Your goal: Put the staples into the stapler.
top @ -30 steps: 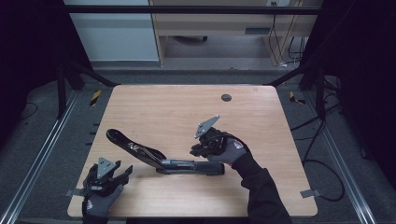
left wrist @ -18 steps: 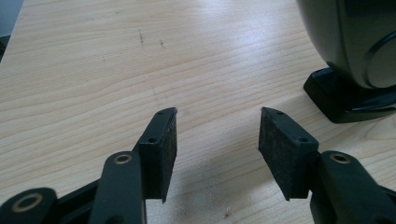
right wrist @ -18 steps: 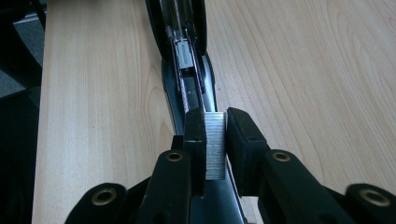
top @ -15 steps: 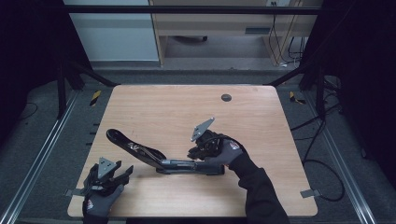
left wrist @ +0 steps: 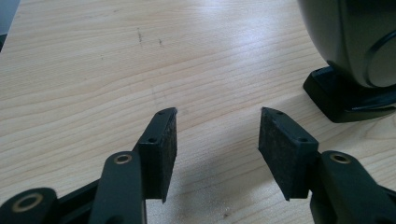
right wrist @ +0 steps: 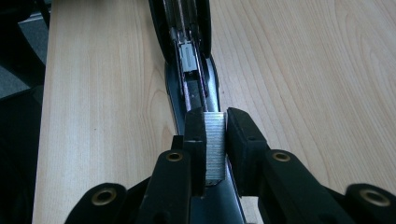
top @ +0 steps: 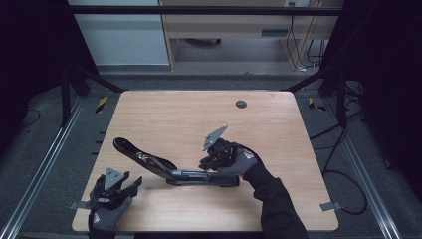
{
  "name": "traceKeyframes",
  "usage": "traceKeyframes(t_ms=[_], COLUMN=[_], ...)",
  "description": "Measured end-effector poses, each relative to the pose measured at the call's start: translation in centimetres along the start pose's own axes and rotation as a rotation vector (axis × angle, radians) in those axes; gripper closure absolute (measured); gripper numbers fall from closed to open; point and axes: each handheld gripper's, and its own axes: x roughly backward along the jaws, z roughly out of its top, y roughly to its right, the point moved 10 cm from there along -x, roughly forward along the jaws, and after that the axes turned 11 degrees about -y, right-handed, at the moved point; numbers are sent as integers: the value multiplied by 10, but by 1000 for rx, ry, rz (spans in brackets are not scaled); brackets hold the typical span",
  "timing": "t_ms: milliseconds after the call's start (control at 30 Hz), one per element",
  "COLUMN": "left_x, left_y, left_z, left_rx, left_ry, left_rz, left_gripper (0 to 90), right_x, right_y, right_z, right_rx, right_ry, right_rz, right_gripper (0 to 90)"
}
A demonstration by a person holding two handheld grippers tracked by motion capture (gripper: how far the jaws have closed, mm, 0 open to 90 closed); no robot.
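The right gripper, at the lower middle of the right gripper view, is clamped on a block of staples, its two black pads pressed against the silvery strip's flat sides. The strip hangs directly over the open channel of the stapler, which runs from the jaws up to the top of that frame with its grey pusher visible in the track. In the high view the same gripper sits just right of centre, over the right end of the stapler, whose base lies flat in the lower middle of the wooden table while its black top arm swings up and away toward the left. The left gripper rests at the lower left corner of the table, well apart from the stapler's base. In the left gripper view its jaws stand wide apart with bare wood between them, and the stapler's dark rounded end fills the upper right corner.
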Motion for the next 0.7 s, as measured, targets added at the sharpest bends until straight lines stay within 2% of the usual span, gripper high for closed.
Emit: traceKeyframes(t_ms=[700], left_x=[0], left_y=[1], left_z=[0], left_rx=[0], left_ry=[0], left_rz=[-2], left_gripper=[466], right_x=[-11], right_y=[-2], right_z=[4], right_rx=[20], right_ry=[-25], right_rz=[20], right_gripper=[783])
